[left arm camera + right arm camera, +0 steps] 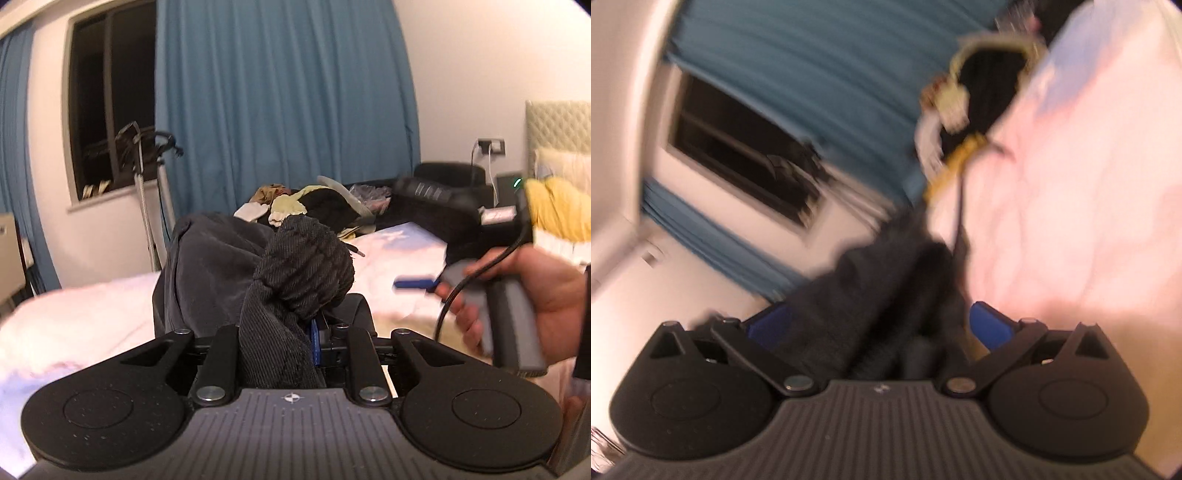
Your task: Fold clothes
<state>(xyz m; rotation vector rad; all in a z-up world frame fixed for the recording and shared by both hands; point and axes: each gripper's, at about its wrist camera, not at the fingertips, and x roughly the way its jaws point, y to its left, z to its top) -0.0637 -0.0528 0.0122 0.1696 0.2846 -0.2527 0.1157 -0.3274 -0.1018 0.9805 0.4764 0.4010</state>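
Observation:
My left gripper [295, 332] is shut on a dark grey ribbed garment [303, 258], which bunches up over the fingers and hangs above the bed [399, 251]. More dark cloth [207, 258] drapes to the left of it. My right gripper [417, 284] shows at the right of the left wrist view, held in a hand, its blue pad blurred. In the blurred right wrist view my right gripper [879, 321] has its blue pads [991, 325] spread wide, with the dark garment [871, 295] lying between them.
A pile of other clothes [295, 206] lies at the bed's far side. Blue curtains [280, 103] and a dark window [110, 110] stand behind. A padded headboard [561, 129] and yellow cloth [557, 210] are at the right.

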